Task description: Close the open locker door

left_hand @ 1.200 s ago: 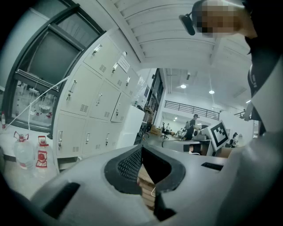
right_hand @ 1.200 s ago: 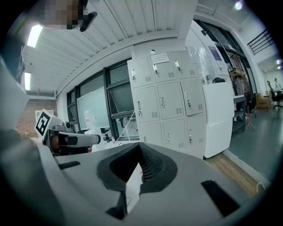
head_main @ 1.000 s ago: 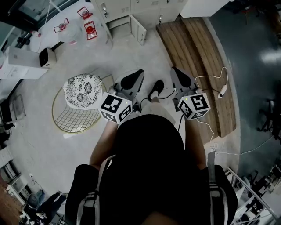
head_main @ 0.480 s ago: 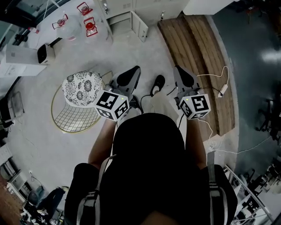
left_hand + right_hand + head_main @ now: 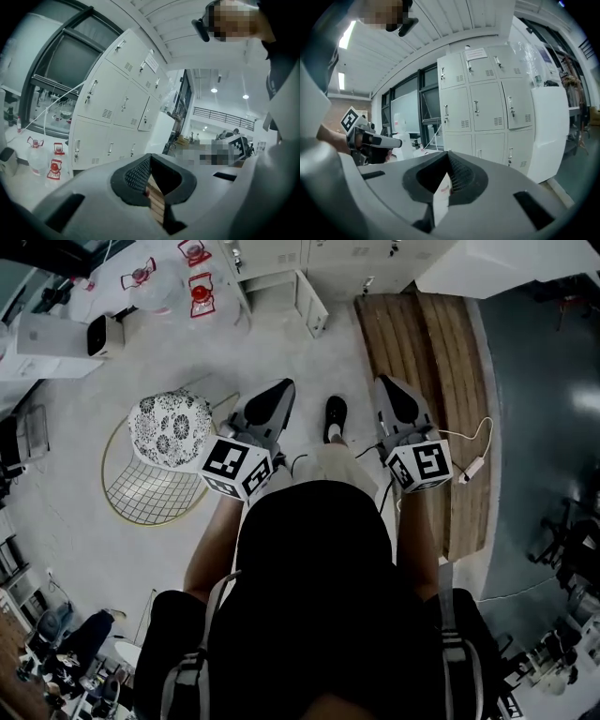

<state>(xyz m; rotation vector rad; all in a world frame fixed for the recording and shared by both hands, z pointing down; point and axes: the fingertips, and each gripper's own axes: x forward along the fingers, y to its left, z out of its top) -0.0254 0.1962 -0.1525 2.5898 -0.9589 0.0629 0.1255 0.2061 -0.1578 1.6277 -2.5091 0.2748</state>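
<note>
Locker door (image 5: pixel 314 304), a pale grey metal panel, stands swung out from the bottom row of the grey steel locker bank (image 5: pixel 328 249) at the far edge of the head view. Its compartment gapes just to its left (the other doors in sight look flush).

At the far left sits a white box-shaped appliance (image 5: pixel 56 334). Right of it, clear plastic water jugs with red caps (image 5: pixel 201 292) rest on the floor near the lockers. Nearer, a gold wire chair with a black-and-white floral cushion (image 5: pixel 167 427) stands left of the person.

The left gripper (image 5: pixel 278 390) points toward the lockers, its jaws brought together on nothing. A black shoe (image 5: pixel 335 415) shows between the two tools. The right gripper (image 5: pixel 389 390) is likewise pinched closed and empty, aimed the same way. To its right runs a brown wooden plank platform (image 5: pixel 422 343), with a white cable (image 5: pixel 469 442) trailing over it.

Nothing of the task is done: both grippers are well apart from the locker door, and neither touches it. As I judge it, the whole job remains: closing the distance, setting a gripper against the panel's outer face, and pushing until it sits flush.
</note>
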